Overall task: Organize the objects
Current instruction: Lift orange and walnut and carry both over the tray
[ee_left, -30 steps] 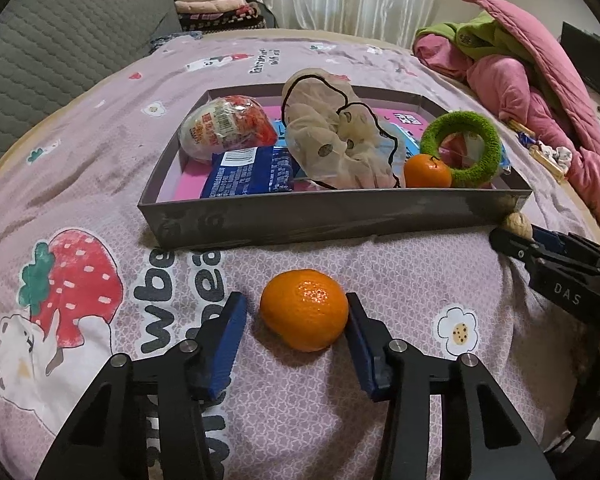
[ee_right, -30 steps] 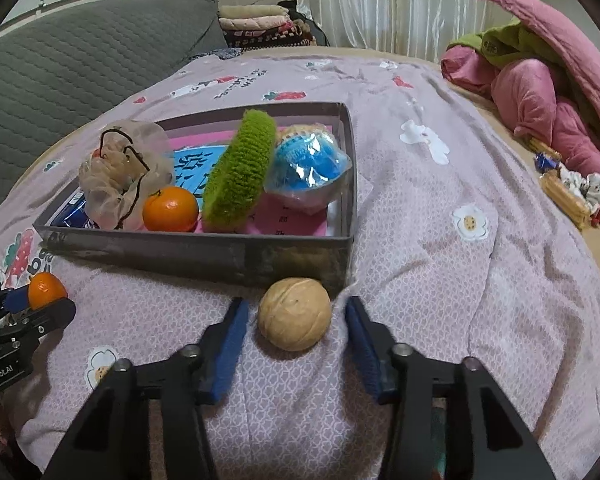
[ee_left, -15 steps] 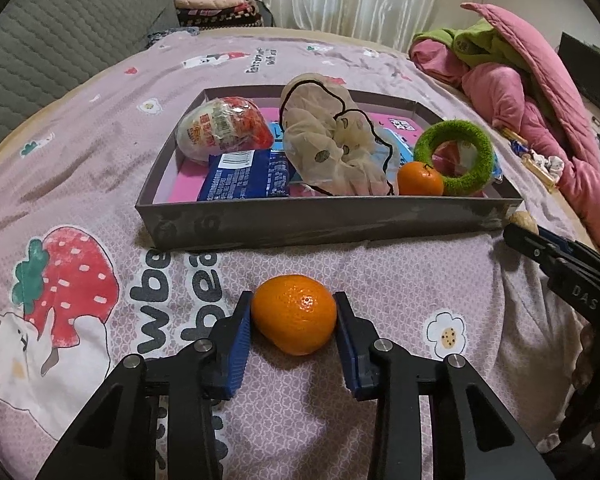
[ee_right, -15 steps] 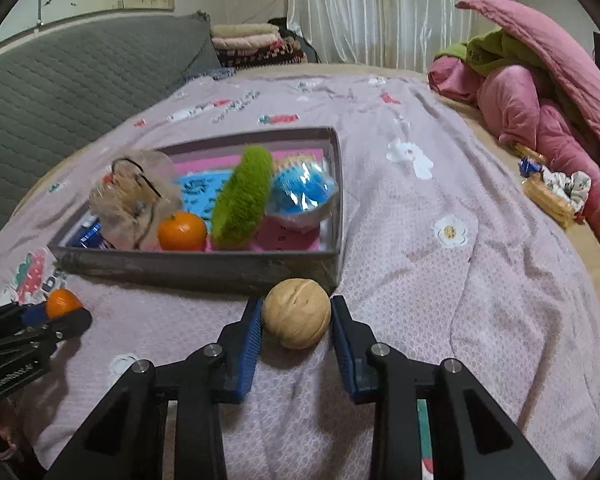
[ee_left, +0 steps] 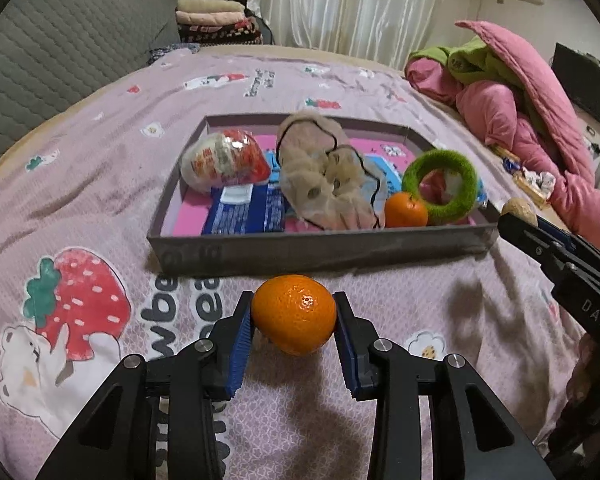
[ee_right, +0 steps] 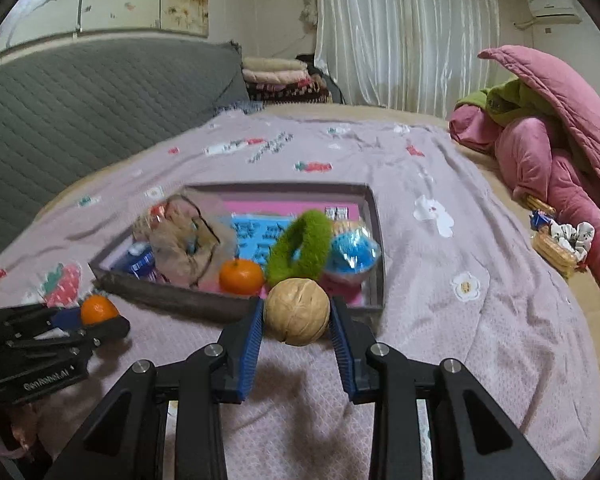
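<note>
The left gripper [ee_left: 294,316] has its blue-padded fingers [ee_left: 240,344] pressed against both sides of a round orange mandarin [ee_left: 294,314], which is held above the pink printed bedsheet [ee_left: 100,184], its shadow lying on the cloth below. In the right wrist view this same mandarin [ee_right: 99,309] sits at the left gripper's [ee_right: 94,316] tip at 9 o'clock. The right gripper [ee_right: 297,312] grips a tan, ridged walnut [ee_right: 297,311] between its blue fingers [ee_right: 250,344], also raised off the sheet; in the left wrist view the walnut [ee_left: 518,208] shows at the tip of the right gripper [ee_left: 520,220] at 3 o'clock.

Beyond both grippers, toward 12 o'clock, lies a shallow grey rectangular tray [ee_left: 320,248] with a pink floor. In it, from the left wrist view: a red-and-white wrapped egg-shaped packet [ee_left: 226,162] at 11 o'clock, a blue foil snack packet [ee_left: 246,212] just in front of it, a beige sheer scrunchie with dark edging [ee_left: 324,172] in the middle, a second small mandarin [ee_left: 405,210] against the near wall, and a green fuzzy ring [ee_left: 440,188] standing tilted just to its right. The right wrist view adds a blue wrapped ball [ee_right: 352,254] in the tray's right corner, touching the ring [ee_right: 300,246].

A heap of pink and green quilts [ee_right: 548,152] lies at 2 o'clock on the bed.
</note>
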Demonstrator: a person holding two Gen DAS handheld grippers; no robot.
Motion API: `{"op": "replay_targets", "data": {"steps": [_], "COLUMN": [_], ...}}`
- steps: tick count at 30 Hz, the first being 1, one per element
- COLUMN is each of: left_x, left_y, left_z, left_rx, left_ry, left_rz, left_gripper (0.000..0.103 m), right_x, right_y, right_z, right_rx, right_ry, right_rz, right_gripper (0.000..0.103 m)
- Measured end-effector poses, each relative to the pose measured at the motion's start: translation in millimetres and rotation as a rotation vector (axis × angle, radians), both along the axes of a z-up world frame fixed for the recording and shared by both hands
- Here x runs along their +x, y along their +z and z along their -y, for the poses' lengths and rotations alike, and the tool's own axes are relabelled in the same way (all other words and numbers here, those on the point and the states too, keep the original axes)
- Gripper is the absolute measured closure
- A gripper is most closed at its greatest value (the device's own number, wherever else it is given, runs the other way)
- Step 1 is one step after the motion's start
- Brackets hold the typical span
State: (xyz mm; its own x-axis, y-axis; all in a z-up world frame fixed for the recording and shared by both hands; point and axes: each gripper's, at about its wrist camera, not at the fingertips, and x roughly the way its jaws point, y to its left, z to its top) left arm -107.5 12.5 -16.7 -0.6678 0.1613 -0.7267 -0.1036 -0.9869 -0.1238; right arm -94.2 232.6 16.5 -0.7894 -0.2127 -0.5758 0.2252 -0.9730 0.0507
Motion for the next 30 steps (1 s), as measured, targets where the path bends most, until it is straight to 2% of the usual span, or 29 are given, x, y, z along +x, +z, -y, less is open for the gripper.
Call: {"op": "replay_targets", "data": {"steps": [7,16,30], "left_x": [0.0,-1.9,-25.5], "left_y": [21.6,34.6,77.0], "left_z": [-0.5,-2.2,41.0], "left_rx": [0.001,0.014,0.016], "left_ry": [0.019,0.013,0.082], "left_rz": [-0.072,-0.108,-0.234], "left_gripper": [0.064,0.064,0.064], "right_x": [4.9,11.3,4.4], "right_y": [15.4,26.4,43.2], "right_z": [8.0,27.9,26.9], "right_rx": [-0.017,0.043,0.015], "right_ry": [0.011,0.028,0.001], "right_rz": [-0.066,-0.153,-0.215], "right_gripper": [0.069,0.069,0.069]}}
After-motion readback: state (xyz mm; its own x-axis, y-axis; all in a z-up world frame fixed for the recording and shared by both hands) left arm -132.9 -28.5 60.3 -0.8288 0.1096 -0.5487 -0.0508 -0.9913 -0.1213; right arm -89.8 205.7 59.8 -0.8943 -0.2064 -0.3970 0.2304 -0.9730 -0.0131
